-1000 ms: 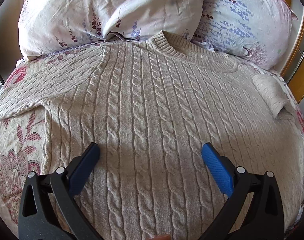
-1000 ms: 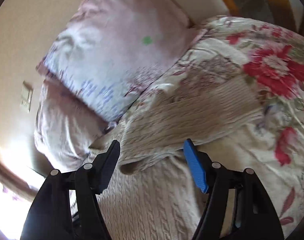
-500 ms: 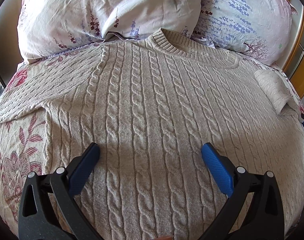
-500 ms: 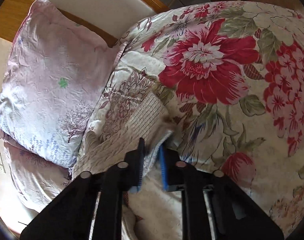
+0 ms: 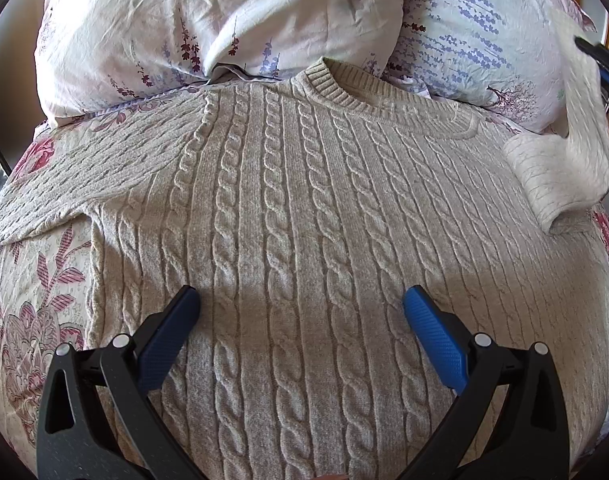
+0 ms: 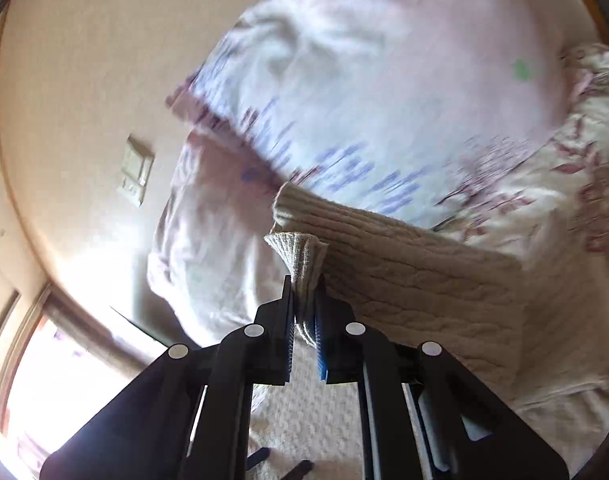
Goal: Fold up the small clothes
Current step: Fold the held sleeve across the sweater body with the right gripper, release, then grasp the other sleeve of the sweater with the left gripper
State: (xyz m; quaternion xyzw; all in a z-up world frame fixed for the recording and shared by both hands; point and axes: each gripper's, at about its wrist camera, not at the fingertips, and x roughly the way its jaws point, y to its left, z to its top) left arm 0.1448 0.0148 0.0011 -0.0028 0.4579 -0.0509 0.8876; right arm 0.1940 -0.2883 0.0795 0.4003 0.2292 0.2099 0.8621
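Note:
A beige cable-knit sweater [image 5: 296,208] lies flat, front up, on a floral bedspread, collar toward the pillows. My left gripper [image 5: 300,304] is open and empty, hovering over the sweater's lower body. My right gripper [image 6: 304,292] is shut on the cuff of the sweater's right sleeve [image 6: 300,252] and holds it lifted. In the left wrist view that sleeve [image 5: 576,128] rises from the sweater's right side toward the right gripper [image 5: 602,64] at the frame edge. The left sleeve [image 5: 64,184] lies spread out to the left.
Two floral pillows [image 5: 224,20] [image 5: 476,40] lean behind the collar. The floral bedspread [image 5: 28,292] shows at left. A wall with a light switch [image 6: 134,176] and a window [image 6: 44,380] show in the right wrist view.
My right gripper closed on the right sleeve's cuff and has lifted it up off the bed. My left gripper has stayed open over the sweater's body.

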